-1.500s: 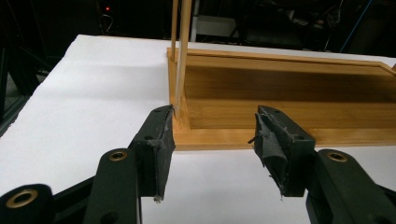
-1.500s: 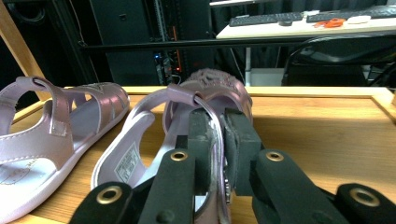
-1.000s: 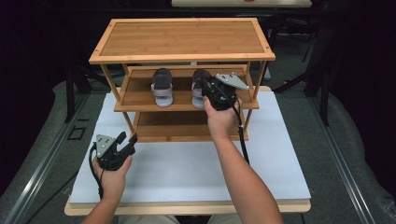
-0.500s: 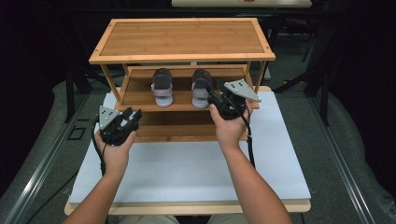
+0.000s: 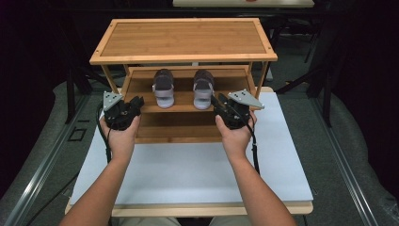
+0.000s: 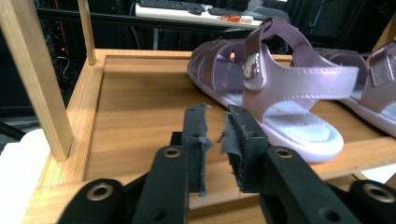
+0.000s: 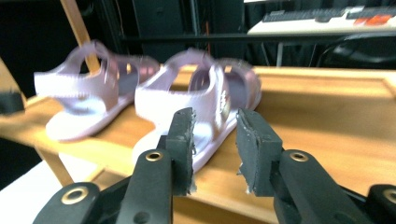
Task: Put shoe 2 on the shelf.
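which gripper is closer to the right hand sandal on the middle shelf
Right. The right gripper sits just off the right sandal's heel at the shelf's front edge; the left gripper is at the shelf's far left, beyond the left sandal.

A three-tier bamboo shoe rack (image 5: 183, 40) stands at the far side of a white-topped table (image 5: 188, 169). On its middle shelf (image 5: 141, 92) sit two lilac strapped plastic sandals side by side, the left sandal (image 5: 163, 87) just beside the right sandal (image 5: 203, 88), heels toward the person, both set toward the centre with bare shelf at either end. The left gripper (image 5: 136, 104) hangs at the rack's front left corner, level with that shelf, left of the left sandal and apart from it. The right gripper (image 5: 217, 102) hangs in front of the shelf, close before the right sandal's heel. Below lies the bottom shelf (image 5: 179, 127).
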`<action>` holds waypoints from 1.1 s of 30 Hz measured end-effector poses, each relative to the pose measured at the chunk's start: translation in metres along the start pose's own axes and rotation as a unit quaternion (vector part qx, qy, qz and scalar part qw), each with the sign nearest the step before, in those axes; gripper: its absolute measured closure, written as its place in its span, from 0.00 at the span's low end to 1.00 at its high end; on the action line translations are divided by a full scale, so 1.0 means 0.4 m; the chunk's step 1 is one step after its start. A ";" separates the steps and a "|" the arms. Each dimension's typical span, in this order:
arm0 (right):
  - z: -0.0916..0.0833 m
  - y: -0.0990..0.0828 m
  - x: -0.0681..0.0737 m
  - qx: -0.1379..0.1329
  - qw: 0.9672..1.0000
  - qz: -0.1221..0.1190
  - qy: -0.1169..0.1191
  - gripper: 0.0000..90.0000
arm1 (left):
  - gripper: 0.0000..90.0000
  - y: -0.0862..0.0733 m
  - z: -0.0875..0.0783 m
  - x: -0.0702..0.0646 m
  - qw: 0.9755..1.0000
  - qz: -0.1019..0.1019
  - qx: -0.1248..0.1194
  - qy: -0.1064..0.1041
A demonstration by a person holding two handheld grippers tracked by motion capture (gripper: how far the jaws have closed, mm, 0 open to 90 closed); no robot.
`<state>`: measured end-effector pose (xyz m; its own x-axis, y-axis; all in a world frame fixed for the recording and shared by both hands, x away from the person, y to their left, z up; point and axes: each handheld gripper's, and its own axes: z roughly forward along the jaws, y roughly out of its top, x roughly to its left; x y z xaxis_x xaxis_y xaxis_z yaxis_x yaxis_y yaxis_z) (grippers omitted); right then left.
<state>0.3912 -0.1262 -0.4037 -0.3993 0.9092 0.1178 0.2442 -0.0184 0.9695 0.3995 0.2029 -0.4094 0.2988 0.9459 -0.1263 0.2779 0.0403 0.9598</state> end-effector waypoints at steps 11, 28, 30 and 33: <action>0.032 -0.007 -0.006 0.002 1.000 0.015 0.017 0.76 | 0.90 0.024 0.047 -0.020 1.000 0.015 0.020 0.004; -0.013 0.021 -0.023 -0.044 0.999 0.009 -0.025 0.88 | 0.94 0.036 0.093 -0.010 0.999 -0.004 0.037 0.005; 0.012 0.026 -0.037 -0.020 0.999 0.011 -0.041 0.89 | 0.94 0.040 0.100 -0.010 0.999 -0.002 0.040 0.007; 0.047 0.027 -0.049 0.015 0.999 0.011 -0.044 0.90 | 0.94 0.045 0.111 -0.016 0.999 0.005 0.049 0.014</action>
<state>0.4183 -0.1363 -0.3995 -0.3137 0.9421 0.1185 0.2794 -0.0276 0.9598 0.4430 0.1834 -0.4024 0.2766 0.9547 -0.1093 0.3638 0.0013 0.9315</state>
